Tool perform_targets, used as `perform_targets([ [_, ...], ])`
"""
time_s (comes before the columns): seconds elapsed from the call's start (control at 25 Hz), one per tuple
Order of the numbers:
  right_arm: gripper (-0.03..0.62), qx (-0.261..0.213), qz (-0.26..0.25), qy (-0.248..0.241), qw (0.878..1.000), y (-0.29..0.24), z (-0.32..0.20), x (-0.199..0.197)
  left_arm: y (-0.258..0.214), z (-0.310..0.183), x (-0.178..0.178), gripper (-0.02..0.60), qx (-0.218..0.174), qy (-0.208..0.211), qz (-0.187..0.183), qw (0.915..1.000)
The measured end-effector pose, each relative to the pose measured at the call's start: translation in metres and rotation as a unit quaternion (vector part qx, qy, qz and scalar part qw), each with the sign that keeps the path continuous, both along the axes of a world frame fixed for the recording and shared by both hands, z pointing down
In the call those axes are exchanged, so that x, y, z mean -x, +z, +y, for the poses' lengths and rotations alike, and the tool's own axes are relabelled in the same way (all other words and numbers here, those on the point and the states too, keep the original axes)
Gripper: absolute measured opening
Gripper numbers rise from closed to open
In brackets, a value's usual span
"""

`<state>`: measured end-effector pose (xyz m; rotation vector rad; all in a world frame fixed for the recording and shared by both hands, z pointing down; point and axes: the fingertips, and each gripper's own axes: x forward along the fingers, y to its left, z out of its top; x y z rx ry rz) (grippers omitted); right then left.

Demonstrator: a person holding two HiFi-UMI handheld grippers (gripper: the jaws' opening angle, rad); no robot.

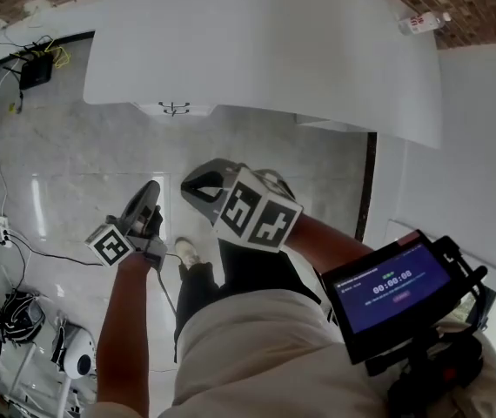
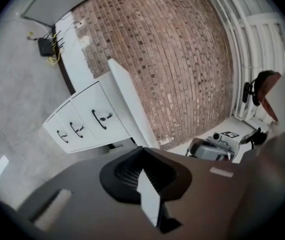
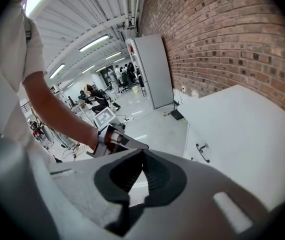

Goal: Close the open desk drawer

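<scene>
A white drawer unit point(image 2: 85, 121) with three dark handles stands under the white desk point(image 1: 265, 42); its drawer fronts look level with one another. From above only a strip of the unit with one handle point(image 1: 175, 109) shows past the desk edge. Another handle point(image 3: 201, 152) shows in the right gripper view. My left gripper point(image 1: 148, 192) hangs over the floor well short of the unit, shut with nothing between its jaws point(image 2: 143, 149). My right gripper point(image 1: 196, 184) is beside it, higher, also shut and empty point(image 3: 143, 150).
A plastic bottle point(image 1: 424, 23) lies on the desk's far right corner. A black box with cables point(image 1: 35, 66) sits on the floor at far left. More cables and white gear point(image 1: 74, 351) lie near left. A white panel point(image 1: 483, 146) stands to the right. My legs are below.
</scene>
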<state>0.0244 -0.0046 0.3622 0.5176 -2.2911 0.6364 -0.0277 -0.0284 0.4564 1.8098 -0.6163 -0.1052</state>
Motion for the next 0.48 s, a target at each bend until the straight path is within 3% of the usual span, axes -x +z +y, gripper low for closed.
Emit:
perform_targets([
  [0.16, 0.002, -0.022, 0.010, 0.008, 1.000, -0.032, 0.038, 0.013, -0.071, 0.039, 0.009, 0.005, -0.076, 0.060, -0.042, 0.9944],
  [0.28, 0.002, -0.035, 0.011, 0.013, 0.999, -0.046, 0.062, 0.024, -0.113, 0.068, 0.018, 0.005, -0.105, 0.097, -0.069, 0.9873],
  [0.48, 0.003, -0.055, 0.012, 0.018, 0.998, -0.071, 0.099, 0.043, -0.172, 0.125, 0.035, 0.005, -0.165, 0.137, -0.085, 0.9729],
])
